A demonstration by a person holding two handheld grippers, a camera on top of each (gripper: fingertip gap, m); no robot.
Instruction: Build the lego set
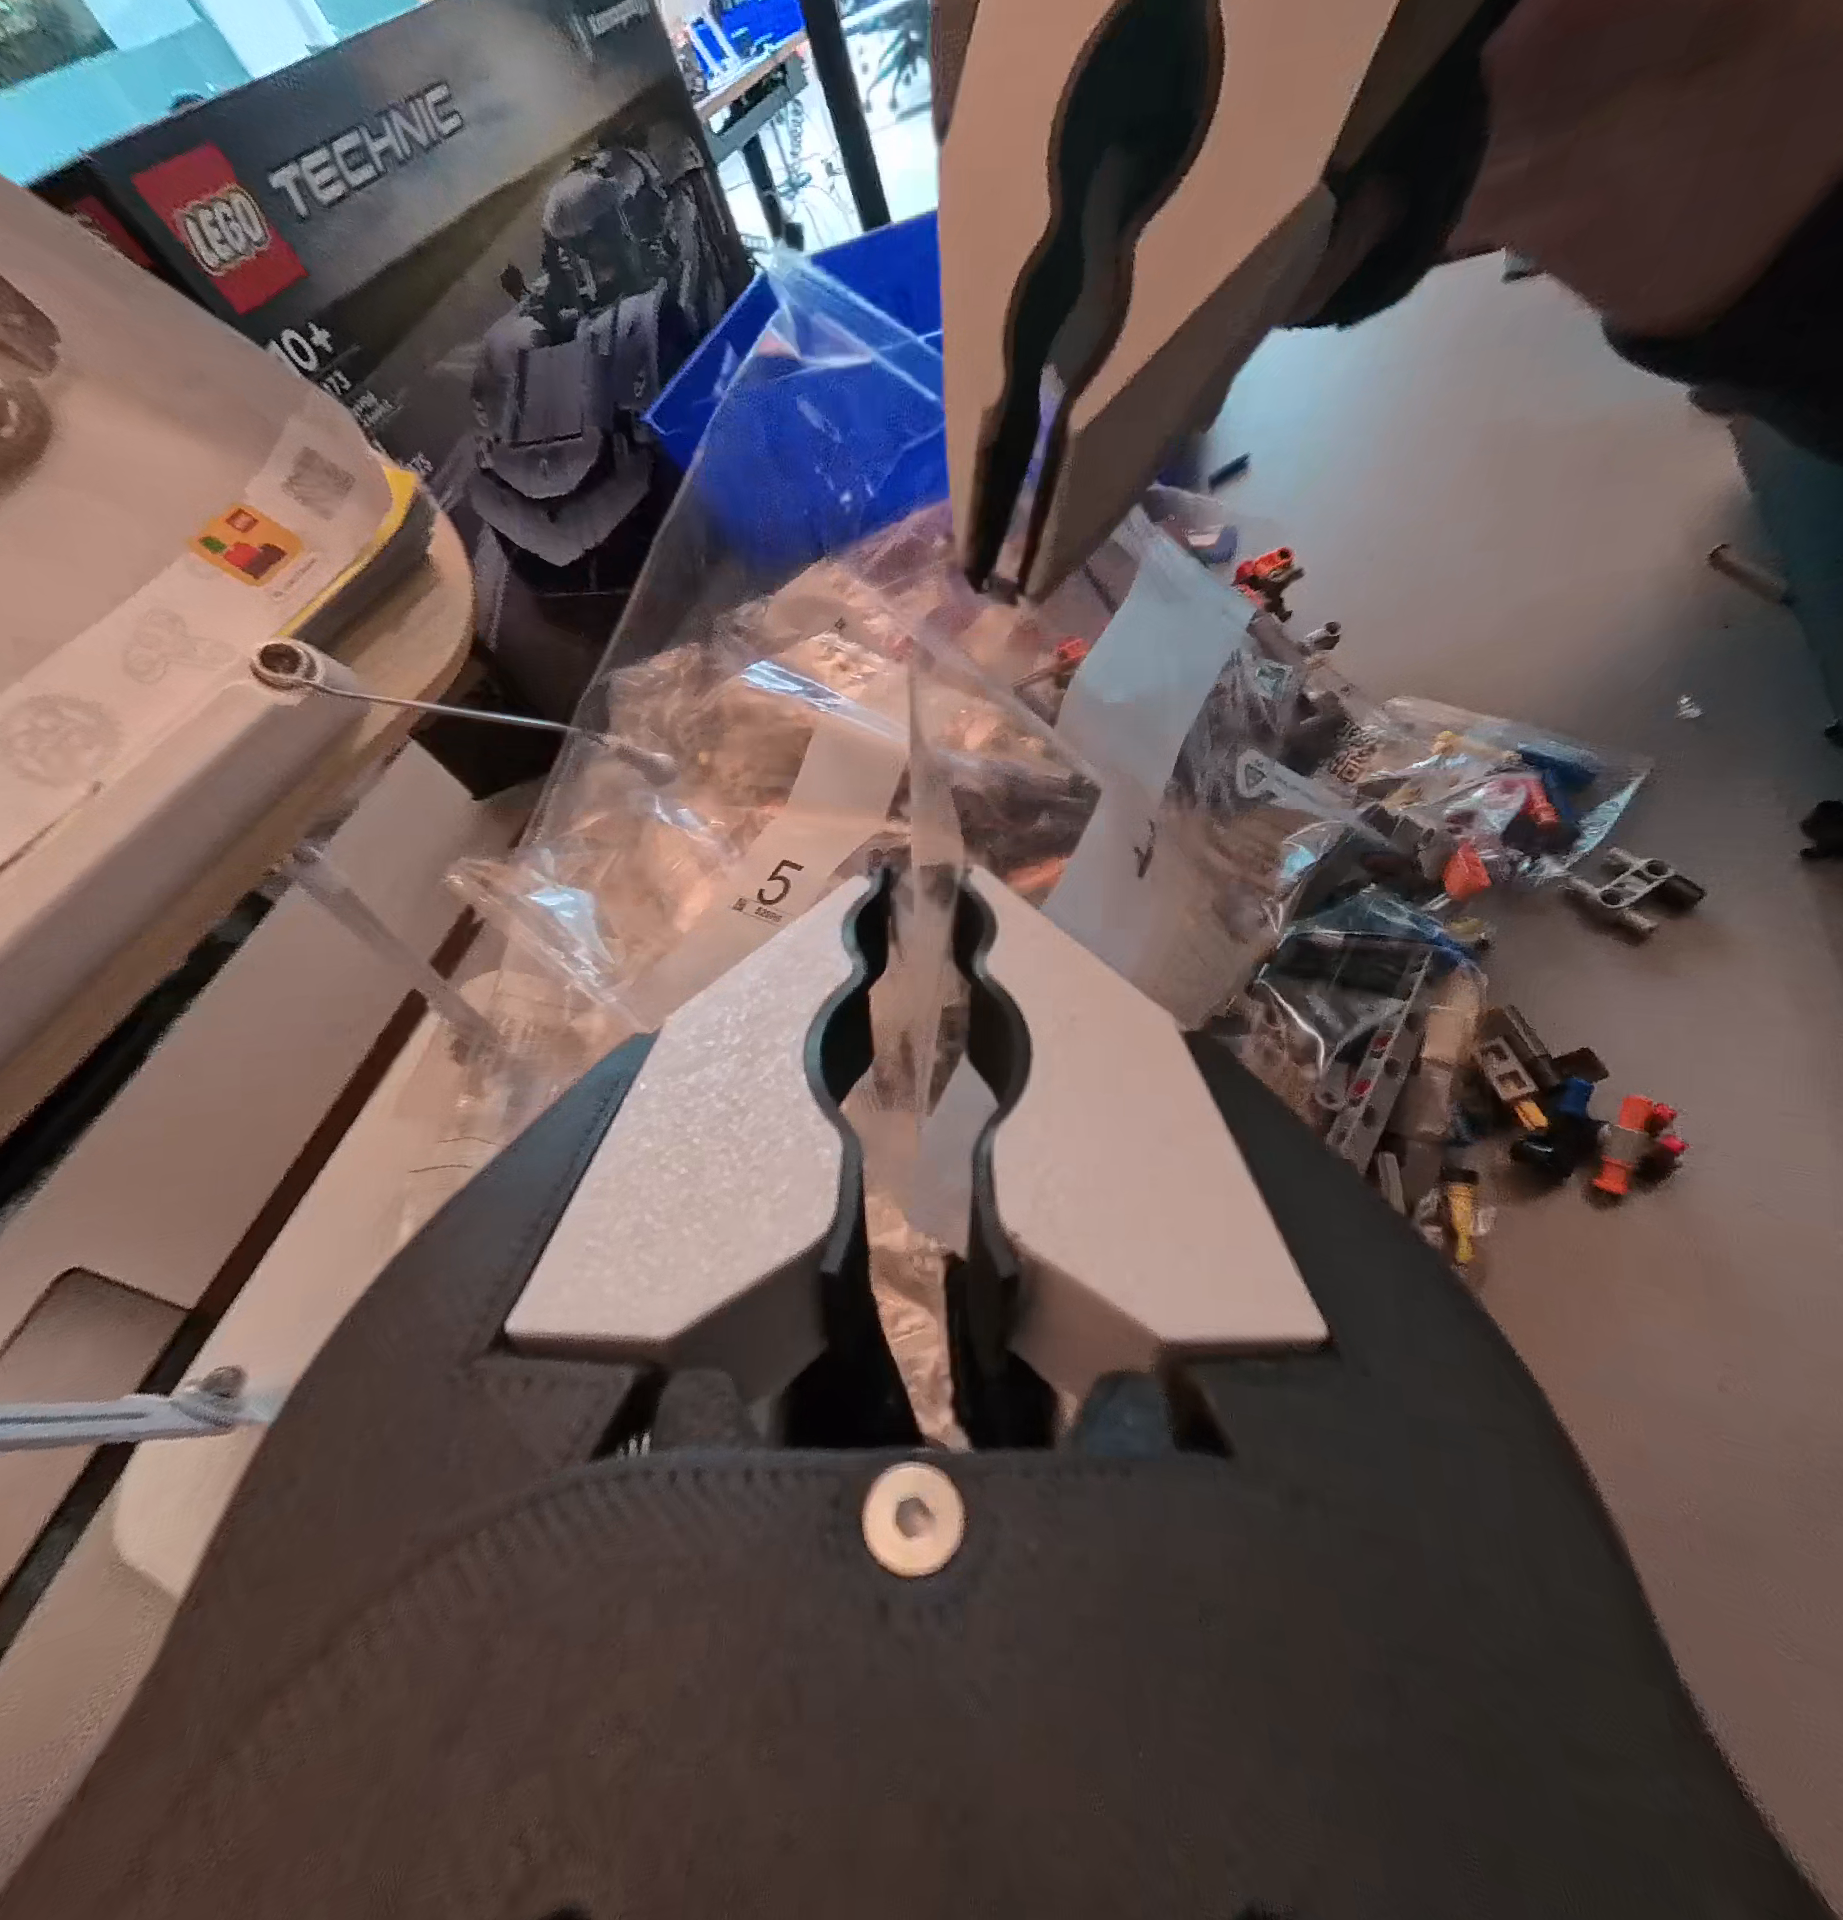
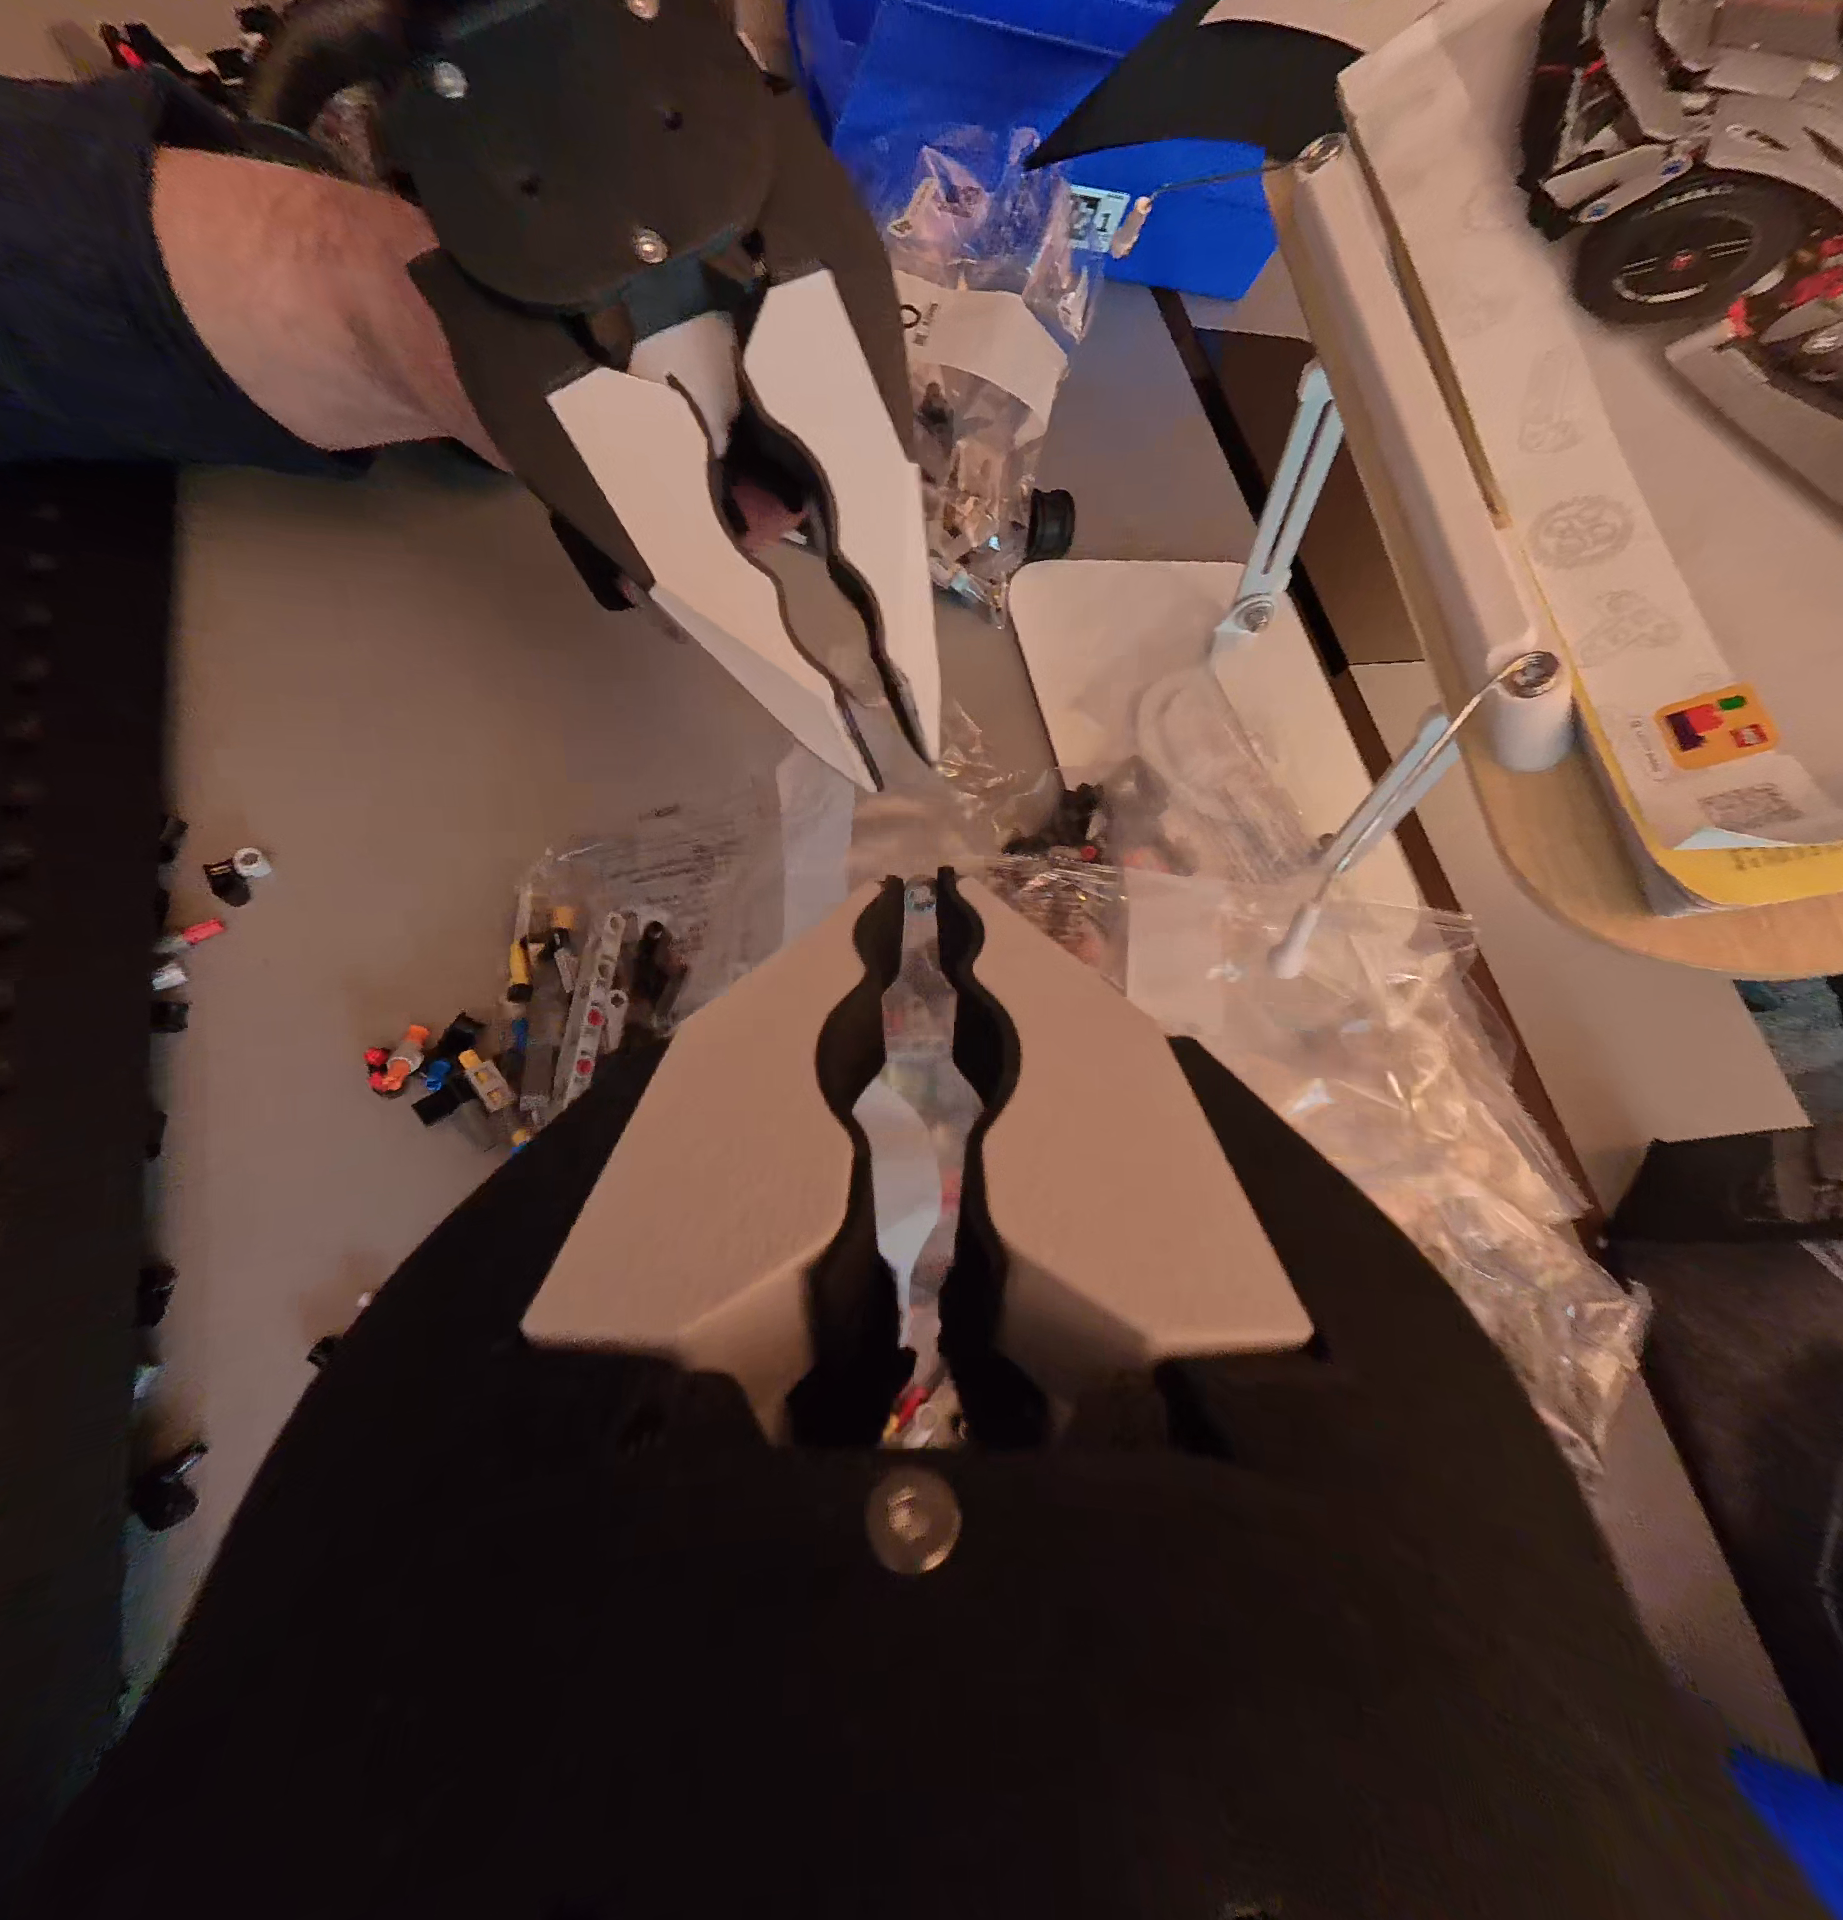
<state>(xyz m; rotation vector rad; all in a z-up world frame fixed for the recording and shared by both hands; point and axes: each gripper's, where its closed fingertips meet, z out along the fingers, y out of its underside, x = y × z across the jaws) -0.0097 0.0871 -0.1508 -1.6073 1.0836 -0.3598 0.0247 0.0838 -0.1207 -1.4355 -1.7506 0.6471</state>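
A clear plastic bag of lego parts (image 1: pixel 688 758) lies on the grey table, and both grippers pinch its top edge. My left gripper (image 1: pixel 922 883) is shut on a fold of the plastic, which runs up between its fingers. My right gripper (image 1: pixel 1000 582) comes down from above and is shut on the same bag farther back. In the right wrist view my right gripper (image 2: pixel 922 883) grips the plastic, the left gripper (image 2: pixel 901 758) meets it from the upper left, and the bag (image 2: pixel 1364 1091) spreads to the right. The tips are close together.
More part bags (image 1: pixel 1416 790) and loose small pieces (image 1: pixel 1582 1132) lie to the right; in the right wrist view the pieces (image 2: pixel 522 1039) lie at left. A set box (image 1: pixel 429 208), a blue bin (image 1: pixel 823 416) and an instruction booklet on a stand (image 2: pixel 1623 520) flank the work area. Across from one pair of fingers to the other is roughly 5 cm.
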